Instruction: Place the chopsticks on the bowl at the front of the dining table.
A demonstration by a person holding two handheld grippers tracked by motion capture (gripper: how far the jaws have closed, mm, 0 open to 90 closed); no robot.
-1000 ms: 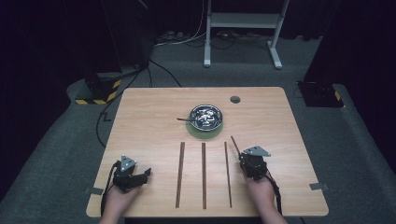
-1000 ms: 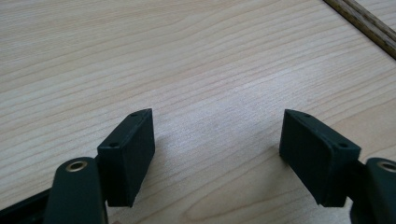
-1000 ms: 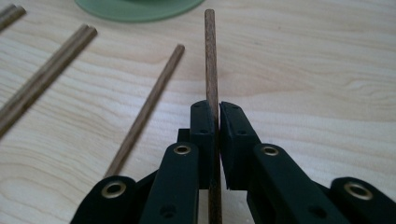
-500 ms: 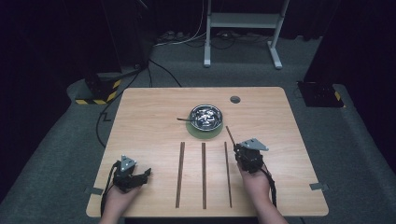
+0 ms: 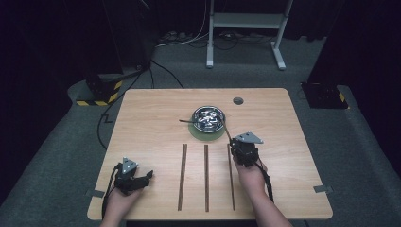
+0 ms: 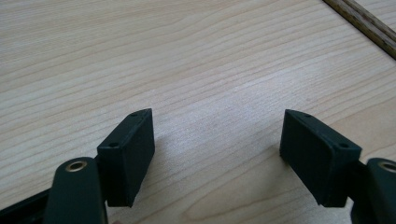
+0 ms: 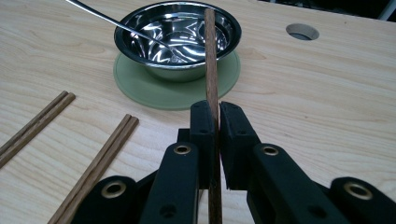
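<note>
- No words, brand names, labels or numbers can be read in any view.
- The one sign-like marking: yellow-and-black hazard stripes [image 5: 97, 96] on a dark base on the floor, upper left of the high view.

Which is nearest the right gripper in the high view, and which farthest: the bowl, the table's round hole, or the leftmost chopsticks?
1. Bowl, just ahead-left of the right gripper.
2. Leftmost chopsticks, to its left.
3. Hole, near the far edge.
</note>
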